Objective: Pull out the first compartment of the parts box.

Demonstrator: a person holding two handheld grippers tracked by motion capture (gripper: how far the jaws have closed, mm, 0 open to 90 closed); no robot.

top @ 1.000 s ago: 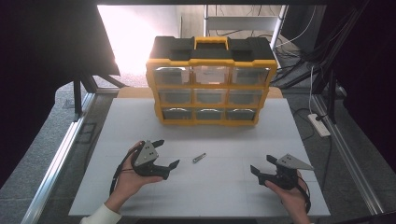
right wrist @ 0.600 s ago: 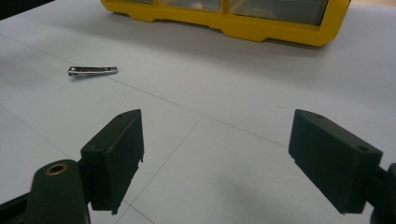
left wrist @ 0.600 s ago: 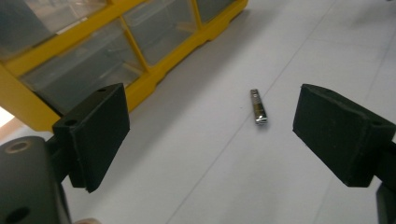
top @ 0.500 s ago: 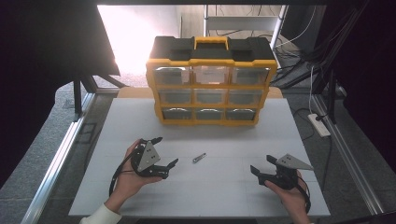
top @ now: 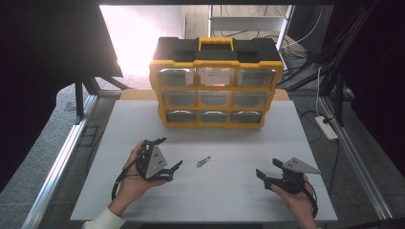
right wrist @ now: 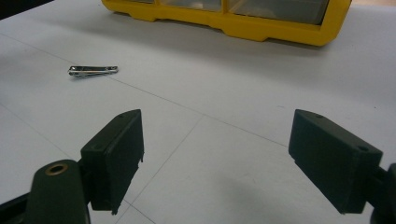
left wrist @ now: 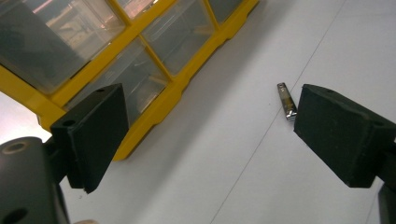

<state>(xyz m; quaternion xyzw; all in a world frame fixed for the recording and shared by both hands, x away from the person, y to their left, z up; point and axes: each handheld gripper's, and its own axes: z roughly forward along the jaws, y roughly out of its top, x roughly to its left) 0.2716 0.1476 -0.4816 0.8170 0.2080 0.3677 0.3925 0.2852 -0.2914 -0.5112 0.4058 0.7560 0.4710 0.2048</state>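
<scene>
A small metal nail clipper [top: 204, 161] lies flat on the white table between my two hands. The left gripper view has the clipper [left wrist: 286, 101] just inside the right jaw. In the right gripper view the clipper [right wrist: 92, 70] sits far off to the upper left. My left gripper [top: 168, 153] is open, rolled onto its side, a short way left of the clipper, nothing between its jaws. Near the table's front right, my right gripper [top: 268, 170] is open and empty, pointing left.
A yellow and black drawer organizer [top: 215, 83] with several clear drawers stands at the back centre of the white table [top: 239, 200]. Its drawers [left wrist: 126, 79] look shut. A power strip [top: 326, 128] and cables lie on the floor to the right.
My left gripper has rolled onto its side and shifted slightly toward the clipper. The right gripper and the clipper have stayed put.
</scene>
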